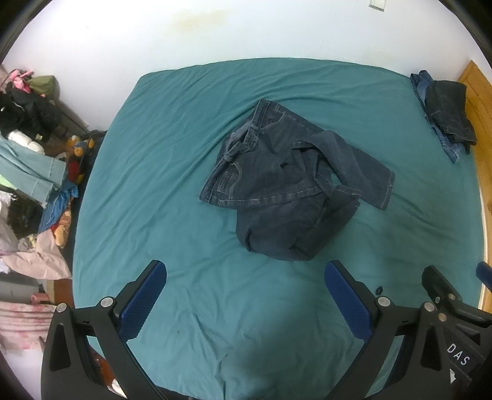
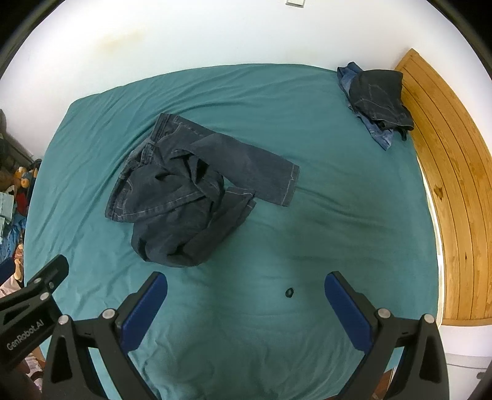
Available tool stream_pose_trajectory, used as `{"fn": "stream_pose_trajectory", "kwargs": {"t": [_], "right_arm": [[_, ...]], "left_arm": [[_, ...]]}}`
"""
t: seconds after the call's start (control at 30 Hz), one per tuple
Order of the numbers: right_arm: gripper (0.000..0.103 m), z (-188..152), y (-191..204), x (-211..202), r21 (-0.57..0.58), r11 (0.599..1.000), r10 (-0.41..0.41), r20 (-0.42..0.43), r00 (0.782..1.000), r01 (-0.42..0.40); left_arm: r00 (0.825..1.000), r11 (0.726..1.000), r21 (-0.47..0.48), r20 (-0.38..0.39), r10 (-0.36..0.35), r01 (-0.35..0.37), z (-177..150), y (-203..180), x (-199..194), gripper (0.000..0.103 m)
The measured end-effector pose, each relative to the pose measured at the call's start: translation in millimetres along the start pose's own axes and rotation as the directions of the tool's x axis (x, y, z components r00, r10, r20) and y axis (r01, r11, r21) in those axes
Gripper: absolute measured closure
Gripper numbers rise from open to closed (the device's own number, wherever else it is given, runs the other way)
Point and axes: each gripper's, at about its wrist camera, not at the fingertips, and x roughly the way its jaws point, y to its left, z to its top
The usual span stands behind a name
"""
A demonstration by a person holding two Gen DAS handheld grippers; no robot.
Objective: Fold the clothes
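- A crumpled pair of dark jeans point(image 1: 286, 184) lies near the middle of a bed covered by a teal sheet point(image 1: 172, 190), waistband toward the far wall, one leg thrown out to the right with its hem flat on the sheet, the rest bunched in a heap toward the camera
- The left gripper point(image 1: 246, 295) hangs above the near part of the bed, its blue-padded fingers point(image 1: 144, 301) spread wide with nothing between them; the jeans lie ahead of it, apart from both pads
- The right gripper point(image 2: 246, 304) hangs beside it, likewise spread wide and empty, with the jeans point(image 2: 190, 197) ahead and to its left
- In the right wrist view, a small dark ring-shaped object point(image 2: 289, 292) rests on the sheet point(image 2: 338, 215) between the two fingers; what it is cannot be told
- A stack of folded jeans point(image 1: 442, 114), a dark pair on top of lighter blue denim, sits at the far right corner of the bed, well apart from the crumpled pair
- A wooden panel point(image 2: 446, 172) of slatted boards runs along the bed's right side, just beside the folded stack point(image 2: 375, 98)
- A jumble of clothes and soft toys point(image 1: 33, 172) fills the floor to the left of the bed
- A pale wall point(image 1: 246, 34) rises behind the bed, marked by a faint yellowish stain point(image 1: 196, 18)
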Motion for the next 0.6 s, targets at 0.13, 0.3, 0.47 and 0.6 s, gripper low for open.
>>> {"fn": "stream_pose_trajectory", "kwargs": {"t": [0.13, 0.3, 0.47, 0.6], "right_arm": [[0.000, -12, -9, -10, 0.010, 1.000, 0.006, 0.023, 1.000, -0.006], [0.000, -39, -33, -10, 0.009, 1.000, 0.015, 0.117, 0.993, -0.017], [0.000, -79, -67, 39, -0.013, 0.999, -0.027, 0.190, 0.981, 0.030], [0.000, -107, -88, 113, -0.067, 0.989, -0.117, 0.203, 0.972, 0.133]], "left_arm": [[1.000, 1.000, 0.003, 0.017, 0.005, -0.005, -14, -1, -10, 0.000], [0.958, 0.967, 0.127, 0.214, 0.191, -0.221, -47, -24, -3, 0.000], [0.711, 0.678, 0.342, 0.587, 0.387, -0.651, -122, -96, 86, 0.000], [0.619, 0.435, 0.470, 0.719, 0.316, -0.768, -170, -164, 194, 0.000]]}}
